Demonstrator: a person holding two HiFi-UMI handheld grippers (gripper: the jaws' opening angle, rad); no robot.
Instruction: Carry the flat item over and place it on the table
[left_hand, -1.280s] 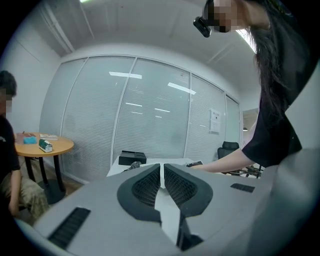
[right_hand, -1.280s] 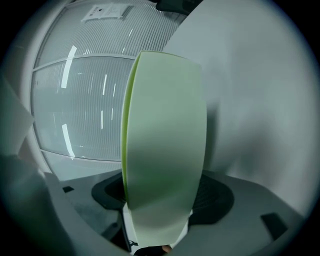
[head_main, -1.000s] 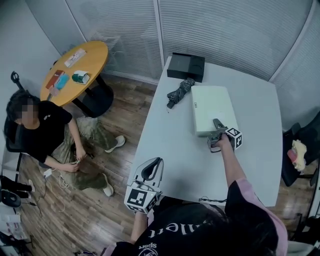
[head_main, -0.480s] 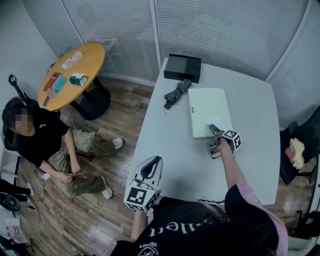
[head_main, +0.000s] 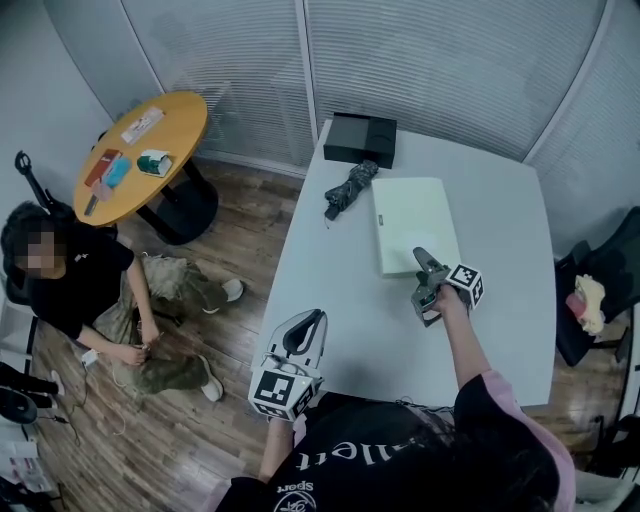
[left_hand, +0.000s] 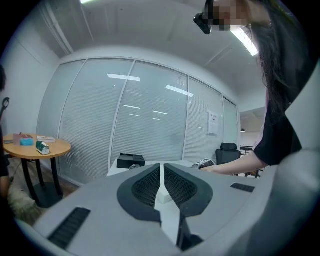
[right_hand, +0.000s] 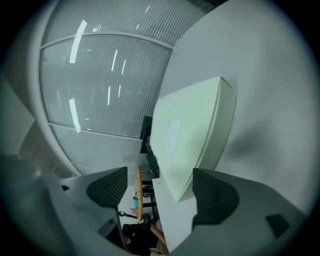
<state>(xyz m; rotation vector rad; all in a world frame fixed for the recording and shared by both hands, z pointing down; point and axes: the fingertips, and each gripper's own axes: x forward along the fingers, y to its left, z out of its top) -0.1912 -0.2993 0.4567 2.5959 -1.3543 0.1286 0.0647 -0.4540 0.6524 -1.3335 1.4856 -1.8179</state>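
Lying just beyond right tongs (head_main: 423, 270), white box (head_main: 413, 222)

Cool even light, fisheye-warped edges

Right gripper (right_hand: 160, 192): jaws wide apart, just been opening, pads pressing on nothing. Pale green flat box (right_hand: 187, 135) lies on the white table (right_hand: 270, 90). Its near corner shows in the gap between the jaws. Beyond its far end is a dark object (right_hand: 146, 131), possibly a box, too small to tell. Slatted blinds (right_hand: 100, 85) behind.
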